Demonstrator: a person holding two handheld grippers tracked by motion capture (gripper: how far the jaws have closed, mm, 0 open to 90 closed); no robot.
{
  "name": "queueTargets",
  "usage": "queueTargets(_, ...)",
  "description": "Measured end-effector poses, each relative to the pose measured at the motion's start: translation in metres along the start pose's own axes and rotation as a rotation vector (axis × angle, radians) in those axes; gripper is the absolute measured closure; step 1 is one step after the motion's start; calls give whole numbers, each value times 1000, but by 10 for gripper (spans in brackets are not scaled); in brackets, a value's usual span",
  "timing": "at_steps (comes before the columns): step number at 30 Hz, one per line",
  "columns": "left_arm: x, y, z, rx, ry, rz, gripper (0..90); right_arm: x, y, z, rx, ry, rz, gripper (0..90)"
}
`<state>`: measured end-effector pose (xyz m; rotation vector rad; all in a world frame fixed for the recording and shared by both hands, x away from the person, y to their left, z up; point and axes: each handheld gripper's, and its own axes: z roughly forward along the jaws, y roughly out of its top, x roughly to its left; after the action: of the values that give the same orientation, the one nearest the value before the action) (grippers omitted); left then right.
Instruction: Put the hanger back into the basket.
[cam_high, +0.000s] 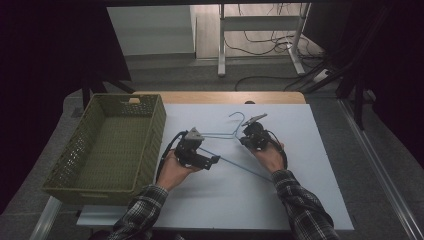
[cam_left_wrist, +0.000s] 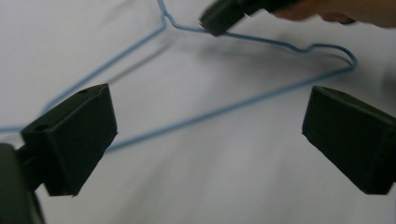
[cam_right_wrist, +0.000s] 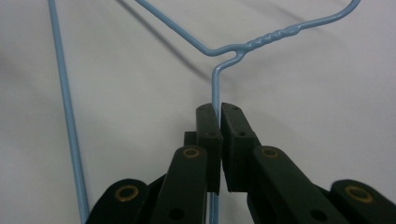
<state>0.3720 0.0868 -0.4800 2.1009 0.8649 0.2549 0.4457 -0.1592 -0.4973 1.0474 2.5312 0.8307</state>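
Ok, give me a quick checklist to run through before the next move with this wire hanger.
1. Right gripper shut on the blue wire hanger, wire pinched between the pads: ok.
2. Grip sits on the shoulder wire just below the twisted neck: ok.
3. Left gripper open, nothing between its jaws: ok.
4. Left gripper lined up on a hanger wire: not ok, the bottom wire lies beyond its fingertips.
5. Green basket has room for the hanger: ok.
6. Hanger lifted off the white table: cannot tell.

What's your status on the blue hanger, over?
Right gripper shut on blue wire hanger, just below its twisted neck. Left gripper open, nothing between its jaws. Hanger on white tabletop, green basket off to the side.
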Motion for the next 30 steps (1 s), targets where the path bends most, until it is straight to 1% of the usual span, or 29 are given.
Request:
queueTargets(2, 5, 8, 5, -8, 12, -1, 73, 3, 1, -2, -7, 4, -7, 863)
queueTargets(3, 10, 16, 12, -18, 20, -4, 103, 5, 1, -4, -14, 9, -8, 863)
queueTargets(4, 10, 16, 12, -18, 20, -4, 135, 5, 1, -4, -14, 9, -8, 863)
queueTargets(5, 16, 24, 19, -17, 19, -11, 165, 6, 2, -6, -21, 13, -12, 863)
queueTargets(6, 16, 24, 19, -17, 19, -11, 186, 7, 2, -6, -26, 14, -12, 863)
queueTargets(7, 21, 32, 27, -13, 23, -12, 222, 7, 3, -7, -31, 17, -10, 863)
queueTargets(11, 29, 47, 41, -16, 7, -14, 355, 9, 3, -10, -39, 24, -20, 863)
queueTargets(12, 29, 47, 41, -16, 7, -14, 392, 9, 3, -10, -39, 24, -20, 863)
queueTargets(13, 31, 50, 44, -11, -3, -19, 392, 11, 4, -10, -41, 24, -13, 863)
queueTargets(14, 32, 54, 50, -7, -5, -17, 428, 11, 4, -11, -43, 25, -16, 863)
queueTargets(15, 33, 58, 56, 8, -2, -7, 475, 12, 4, -11, -46, 29, -23, 863)
queueTargets(16, 35, 59, 60, 13, -9, -12, 493, 12, 4, -11, -46, 29, -22, 863)
queueTargets(17, 35, 59, 60, 13, -9, -12, 495, 12, 4, -11, -46, 29, -22, 863)
queueTargets(18, 37, 62, 67, 27, -12, -11, 510, 13, 4, -12, -48, 32, -22, 863)
queueTargets(19, 37, 63, 71, 30, -12, -14, 524, 13, 4, -12, -48, 34, -21, 863)
queueTargets(20, 37, 64, 74, 42, -9, -3, 526, 14, 5, -13, -51, 36, -20, 863)
queueTargets(22, 36, 67, 81, 35, -14, -17, 552, 14, 5, -14, -53, 38, -21, 863)
queueTargets(23, 36, 67, 81, 35, -14, -17, 558, 14, 5, -14, -53, 38, -21, 863)
queueTargets(24, 36, 71, 87, 45, -13, -12, 564, 15, 5, -16, -57, 40, -19, 863)
queueTargets(25, 36, 71, 87, 45, -13, -12, 584, 15, 5, -16, -57, 40, -19, 863)
queueTargets(26, 35, 74, 93, 51, -14, -21, 598, 15, 5, -17, -63, 46, -20, 863)
queueTargets(27, 35, 74, 93, 51, -14, -21, 613, 15, 5, -18, -65, 47, -22, 863)
queueTargets(28, 36, 76, 97, 51, -19, -44, 645, 15, 5, -18, -69, 49, -23, 863)
queueTargets(30, 36, 78, 98, 49, -17, -56, 704, 15, 5, -19, -71, 52, -27, 863)
